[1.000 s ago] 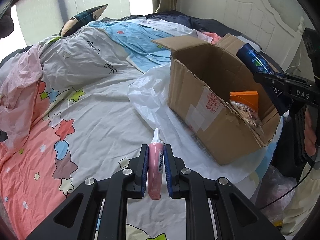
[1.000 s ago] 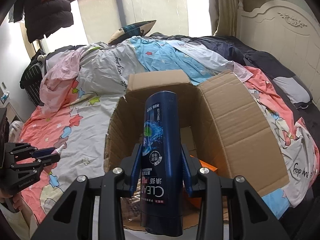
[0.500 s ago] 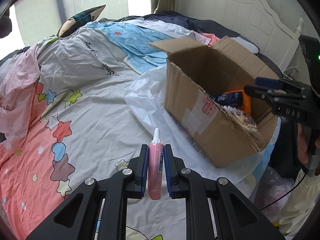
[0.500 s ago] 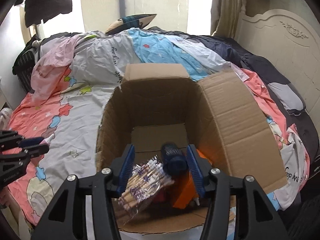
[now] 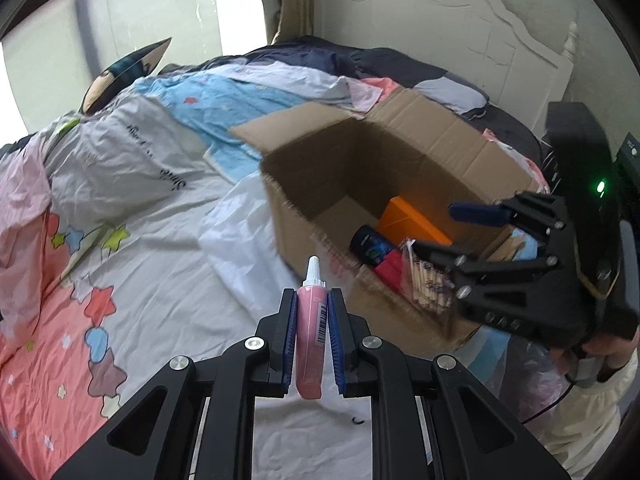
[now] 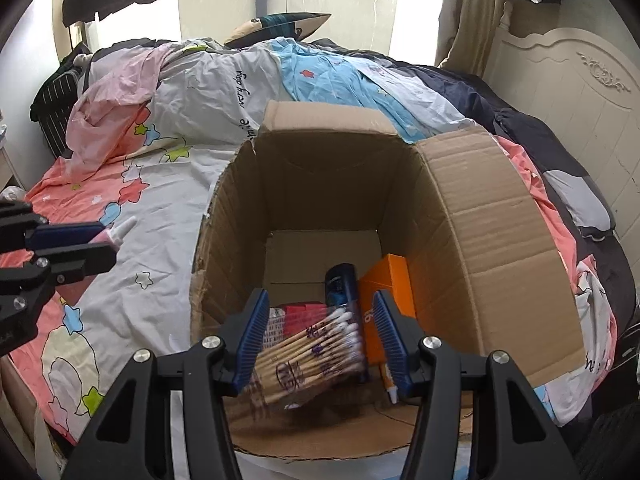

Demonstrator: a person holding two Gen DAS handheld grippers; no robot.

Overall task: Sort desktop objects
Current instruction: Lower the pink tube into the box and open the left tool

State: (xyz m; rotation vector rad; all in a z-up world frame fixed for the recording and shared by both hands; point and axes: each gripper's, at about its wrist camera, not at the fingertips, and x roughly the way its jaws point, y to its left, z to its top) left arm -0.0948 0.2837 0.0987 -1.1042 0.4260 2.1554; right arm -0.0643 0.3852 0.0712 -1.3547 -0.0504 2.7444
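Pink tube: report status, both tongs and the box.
Left tongs shut on pink tube, short of the box. Right tongs open, empty, over the box. Blue bottle inside. Nothing blocking.

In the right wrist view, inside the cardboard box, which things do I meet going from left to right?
Red packet → pack of cotton swabs → dark blue bottle → orange box.

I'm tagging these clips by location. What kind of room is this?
Most likely a bedroom. The cardboard box sits on a bed covered by a rumpled star-print duvet, with a carved white headboard behind it and a pillow near the window.
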